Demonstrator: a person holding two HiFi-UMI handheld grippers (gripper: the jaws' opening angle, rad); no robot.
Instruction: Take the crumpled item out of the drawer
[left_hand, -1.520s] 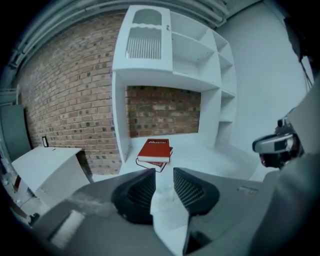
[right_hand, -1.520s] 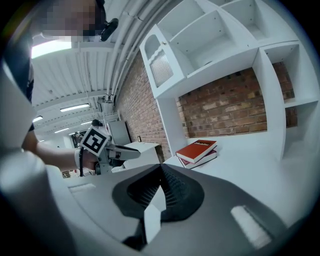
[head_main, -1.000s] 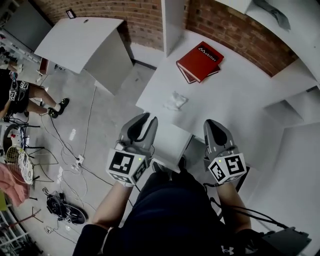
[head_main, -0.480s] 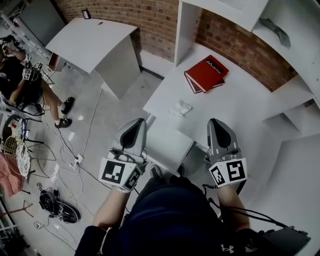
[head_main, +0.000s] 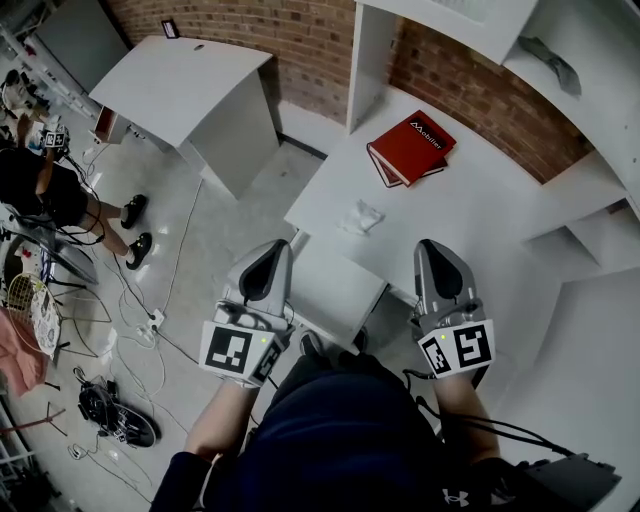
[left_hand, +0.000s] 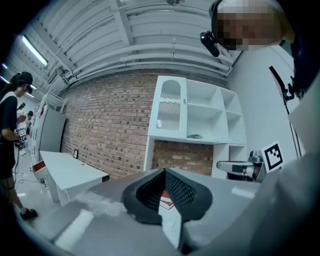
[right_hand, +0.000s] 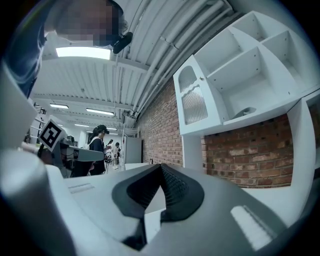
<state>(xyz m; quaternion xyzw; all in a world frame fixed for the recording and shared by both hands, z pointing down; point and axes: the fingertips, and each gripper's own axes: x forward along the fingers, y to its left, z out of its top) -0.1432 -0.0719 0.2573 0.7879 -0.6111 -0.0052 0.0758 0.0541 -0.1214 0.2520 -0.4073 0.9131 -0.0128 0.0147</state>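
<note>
A crumpled white item (head_main: 361, 215) lies on the white desk (head_main: 470, 210), apart from both grippers and just beyond them. Below the desk's near edge, between the grippers, sits a white drawer block (head_main: 335, 290); I cannot tell whether it is open. My left gripper (head_main: 276, 246) hangs over the block's left edge, shut with nothing between its jaws. The left gripper view shows its tips (left_hand: 164, 171) meeting. My right gripper (head_main: 430, 245) is shut and empty at the block's right, its tips (right_hand: 160, 165) pressed together in the right gripper view.
A red book (head_main: 411, 147) lies further back on the desk. White shelves (head_main: 560, 60) stand against the brick wall. A second white table (head_main: 190, 85) is at the left. A person (head_main: 40, 190) stands far left, and cables (head_main: 130, 330) trail over the floor.
The left gripper's jaws stood open a second ago and are now shut on nothing. The right gripper stayed shut. The person at the left has shifted.
</note>
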